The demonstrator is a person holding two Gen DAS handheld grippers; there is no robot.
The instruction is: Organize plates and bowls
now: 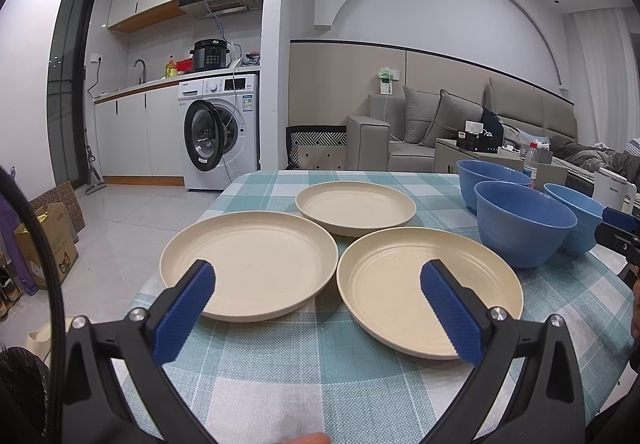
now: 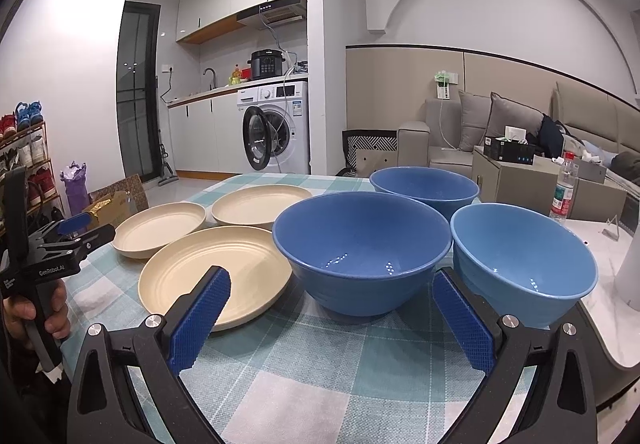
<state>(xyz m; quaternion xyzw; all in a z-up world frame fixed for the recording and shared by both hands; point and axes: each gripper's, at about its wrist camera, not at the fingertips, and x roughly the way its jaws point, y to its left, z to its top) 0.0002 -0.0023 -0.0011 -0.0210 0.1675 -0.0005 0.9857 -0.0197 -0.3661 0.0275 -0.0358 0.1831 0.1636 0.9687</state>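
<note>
The black left hand-held gripper (image 2: pixel 74 234), seen from the right wrist camera, is showing white lettering reading "GenRobot.AI" on the side of its body; a smaller two-line white marking just below it is appearing too small to read. The white front-loading washing machine (image 1: pixel 224 131) is carrying a brand mark and a blue-and-white sticker on its front, both illegible. The black electric pressure cooker (image 1: pixel 211 54) is displaying a panel and a logo that cannot be made out. The clear plastic bottle with a red-and-white label (image 2: pixel 563 191) is bearing print too blurred to read.
</note>
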